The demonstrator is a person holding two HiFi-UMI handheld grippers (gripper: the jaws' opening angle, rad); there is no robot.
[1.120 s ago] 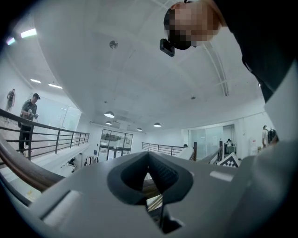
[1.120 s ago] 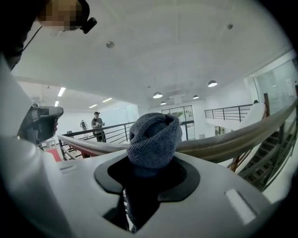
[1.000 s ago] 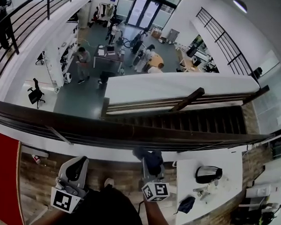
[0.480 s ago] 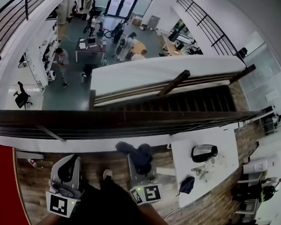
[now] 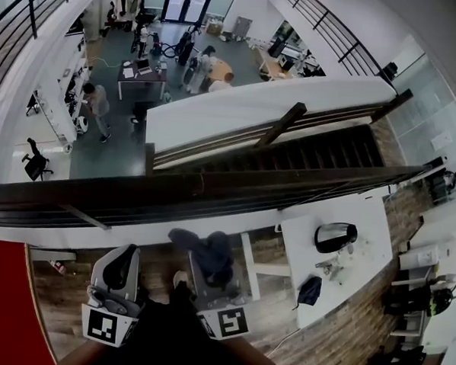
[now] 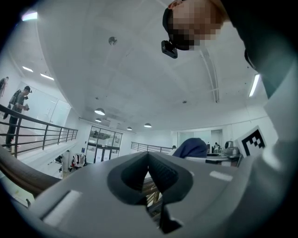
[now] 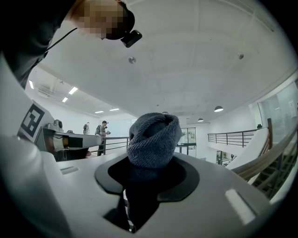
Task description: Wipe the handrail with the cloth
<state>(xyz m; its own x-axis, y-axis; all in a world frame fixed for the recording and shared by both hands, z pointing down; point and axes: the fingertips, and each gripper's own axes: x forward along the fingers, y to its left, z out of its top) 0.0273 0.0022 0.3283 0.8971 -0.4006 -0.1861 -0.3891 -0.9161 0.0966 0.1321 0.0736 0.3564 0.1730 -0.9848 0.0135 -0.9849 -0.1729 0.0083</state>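
Right gripper (image 5: 206, 274) is clenched on the bunched grey cloth (image 5: 198, 249), which sticks out past its jaws. From the cloth, the handrail (image 5: 212, 191) lies near at twelve o'clock, seemingly not touching, its long axis running nine to three. Left gripper (image 5: 118, 275), closed on nothing, sits at nine o'clock, slightly farther from the rail.

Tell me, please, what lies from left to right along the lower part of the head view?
Red panel → left claw → cloth → kettle on the white table.
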